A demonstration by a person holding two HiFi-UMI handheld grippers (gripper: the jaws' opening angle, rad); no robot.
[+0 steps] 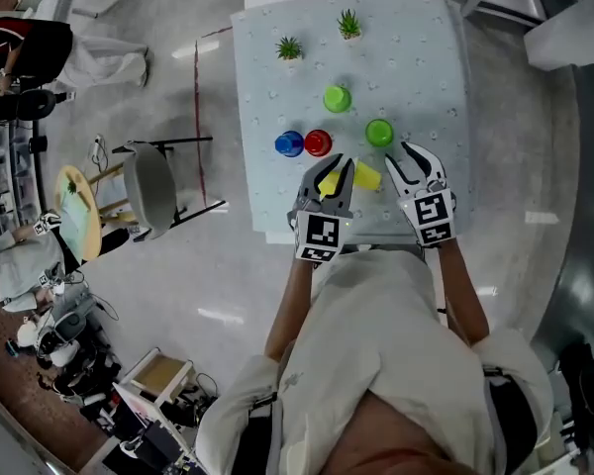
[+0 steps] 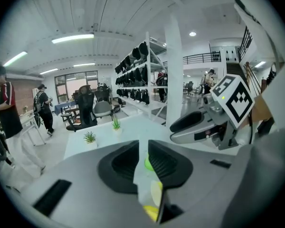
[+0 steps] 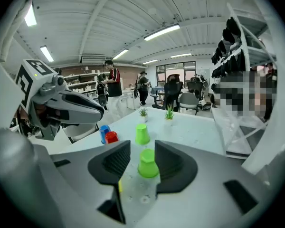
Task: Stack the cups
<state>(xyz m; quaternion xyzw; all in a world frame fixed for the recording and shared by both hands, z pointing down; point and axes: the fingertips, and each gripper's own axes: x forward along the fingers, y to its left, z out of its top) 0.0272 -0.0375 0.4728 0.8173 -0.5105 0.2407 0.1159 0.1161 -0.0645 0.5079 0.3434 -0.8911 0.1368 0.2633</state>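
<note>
Several small cups are on the pale table (image 1: 416, 57). My left gripper (image 1: 332, 171) (image 2: 143, 163) is shut on the wall of a yellow cup (image 1: 329, 182) (image 2: 154, 198), held just above the table's near part. A second yellow cup (image 1: 367, 176) lies just to its right. My right gripper (image 1: 408, 164) (image 3: 142, 167) is open and holds nothing. An upside-down green cup (image 1: 379, 133) (image 3: 147, 164) stands just ahead of its tips, seen through the gap. Farther back is another green cup (image 1: 337, 98) (image 3: 142, 134). A blue cup (image 1: 289, 143) and a red cup (image 1: 318, 142) stand side by side on the left.
Two small potted plants (image 1: 288, 48) (image 1: 349, 25) sit at the table's far side. A grey chair (image 1: 150, 186) stands on the floor to the left of the table. People are at the room's left edge.
</note>
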